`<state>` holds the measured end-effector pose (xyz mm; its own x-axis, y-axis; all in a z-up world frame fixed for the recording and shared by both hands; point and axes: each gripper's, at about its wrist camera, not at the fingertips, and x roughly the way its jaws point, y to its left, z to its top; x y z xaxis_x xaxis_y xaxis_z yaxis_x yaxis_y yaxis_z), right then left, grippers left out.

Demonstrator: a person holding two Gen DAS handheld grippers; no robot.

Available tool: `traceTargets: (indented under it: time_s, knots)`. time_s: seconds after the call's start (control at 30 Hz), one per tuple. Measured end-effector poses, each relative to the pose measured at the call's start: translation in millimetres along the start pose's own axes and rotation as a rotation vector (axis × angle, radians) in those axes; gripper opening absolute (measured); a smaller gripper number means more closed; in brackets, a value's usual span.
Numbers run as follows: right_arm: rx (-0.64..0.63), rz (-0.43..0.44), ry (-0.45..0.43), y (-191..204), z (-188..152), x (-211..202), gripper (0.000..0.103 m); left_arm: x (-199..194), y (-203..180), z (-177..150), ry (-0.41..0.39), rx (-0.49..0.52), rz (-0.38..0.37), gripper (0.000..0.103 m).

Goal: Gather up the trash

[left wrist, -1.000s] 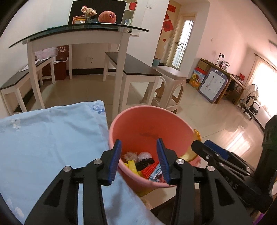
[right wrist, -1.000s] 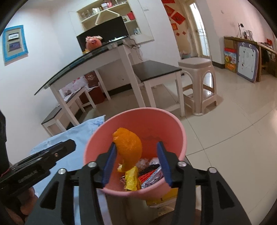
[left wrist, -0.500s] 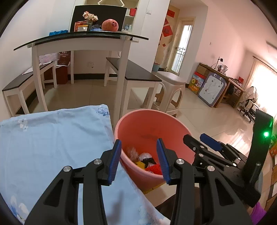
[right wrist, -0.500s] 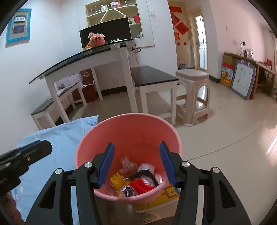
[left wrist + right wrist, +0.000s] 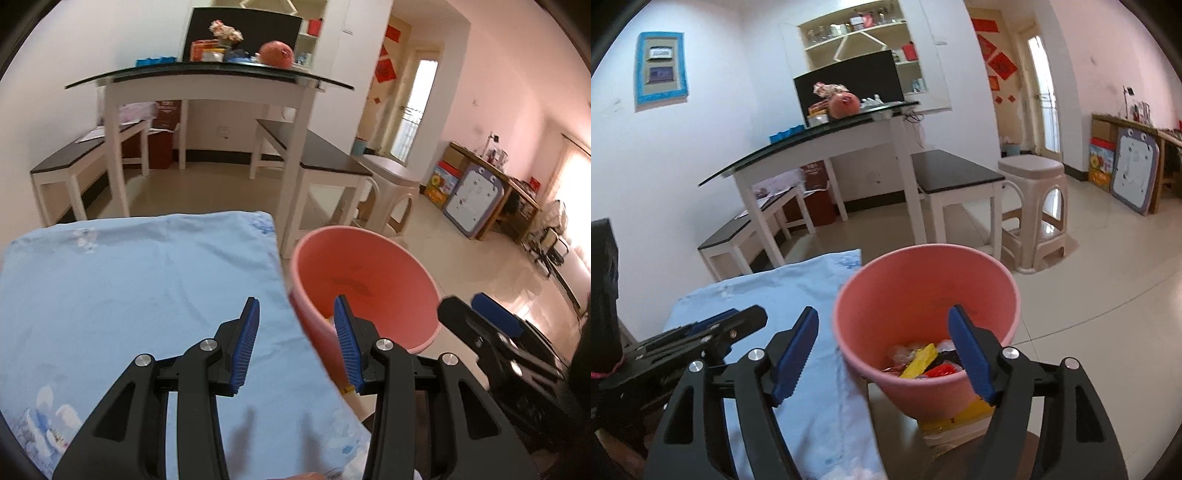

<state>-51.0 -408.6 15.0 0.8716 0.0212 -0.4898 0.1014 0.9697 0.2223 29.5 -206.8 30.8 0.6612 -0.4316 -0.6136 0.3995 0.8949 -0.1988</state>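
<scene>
Opening its jaws wide, the right gripper is hanging over the near rim of the pink bucket, nothing between the pads. Wrappers are lying in the bucket's bottom. Left gripper is hovering agape and empty over the blue cloth, bucket just beside the cloth's edge.

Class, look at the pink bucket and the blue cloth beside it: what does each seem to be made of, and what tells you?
Pink bucket: probably moulded plastic, smooth and matte, with a thin even rim. Blue cloth: woven fabric, likely cotton; soft creases and a printed pattern.
</scene>
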Motion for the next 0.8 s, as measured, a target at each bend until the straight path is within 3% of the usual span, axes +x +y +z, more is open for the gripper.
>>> traceTargets:
  time_s: [0.33,0.8]
  knots:
    - [-0.074,-0.007,-0.024,50.0,-22.6,-25.3,0.076,-47.5,21.1,-12.9,-0.09,-0.01,0.026,0.042]
    - [-0.099,-0.02,-0.037,73.4,-40.1,-39.4,0.076,-66.5,30.3,-29.1,-0.109,-0.018,0.03,0.042]
